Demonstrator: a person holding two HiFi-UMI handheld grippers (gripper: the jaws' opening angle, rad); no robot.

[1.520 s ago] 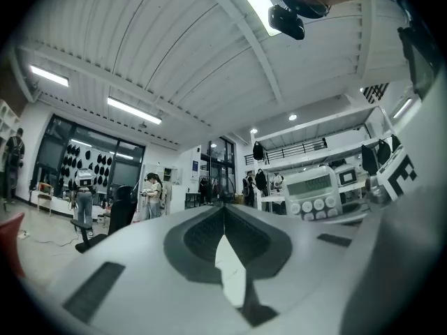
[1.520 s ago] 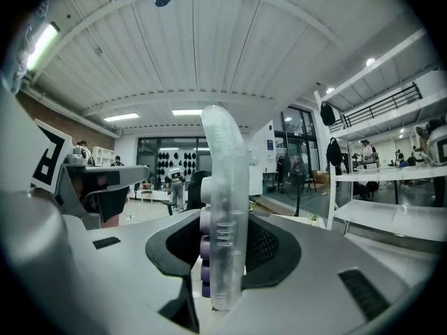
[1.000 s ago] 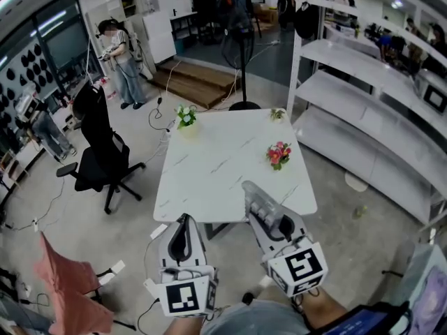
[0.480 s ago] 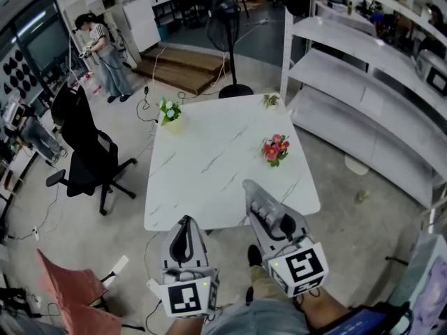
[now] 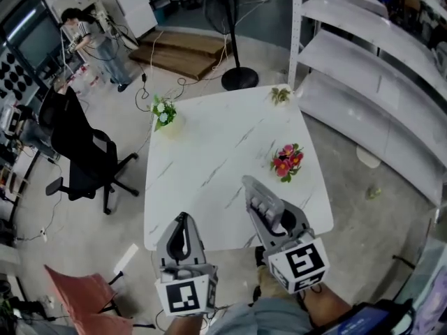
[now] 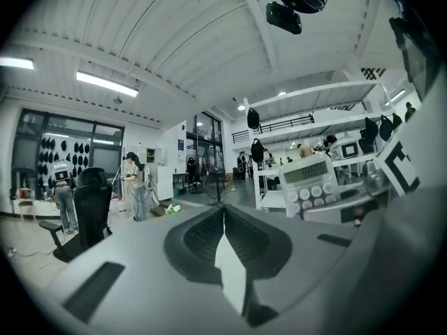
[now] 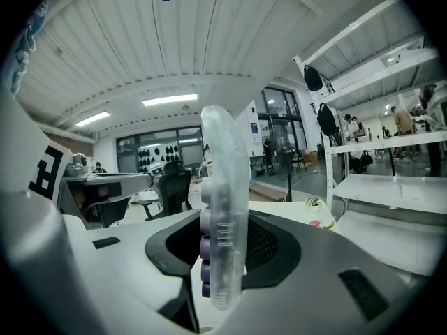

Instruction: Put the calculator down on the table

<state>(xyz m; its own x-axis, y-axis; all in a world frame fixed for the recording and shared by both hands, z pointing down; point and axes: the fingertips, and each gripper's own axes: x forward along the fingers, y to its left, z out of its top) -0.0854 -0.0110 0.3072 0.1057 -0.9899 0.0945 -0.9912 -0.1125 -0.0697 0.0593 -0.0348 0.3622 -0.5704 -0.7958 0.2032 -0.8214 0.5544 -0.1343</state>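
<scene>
While the calculator (image 5: 257, 195) is clamped in the right claw (image 5: 274, 218), it has not yet been laid on the tabletop (image 5: 209, 166). In the right gripper view the calculator (image 7: 225, 222) stands on edge between the two jaws, which press on it from either side. Its clear casing rises well above the jaw tips, and its purple keys face the left of that view. Its lower part sits deep in the dark hollow between the jaws.

In the head view the calculator juts forward out of the right claw. It points towards the far side of the tabletop and overlaps the near edge, right of the middle. How high it hangs over the surface cannot be told from that view. The left gripper view catches its face (image 6: 314, 183) from the side, with a grey display above rows of round keys.

The left claw (image 5: 181, 222) hangs beside the right one, just short of the tabletop's near edge. Its jaws (image 6: 223, 215) meet tip to tip with nothing between them.

On the white, marble-veined tabletop a bunch of red flowers (image 5: 286, 160) lies beyond the calculator, near the right edge. A pot of white flowers (image 5: 163, 112) stands at the far left corner, and a small plant (image 5: 281, 95) at the far right corner. A black chair (image 5: 80, 149) stands on the floor to the left. White shelves (image 5: 363, 68) run along the right. A fan (image 5: 237, 75) stands behind the tabletop.
</scene>
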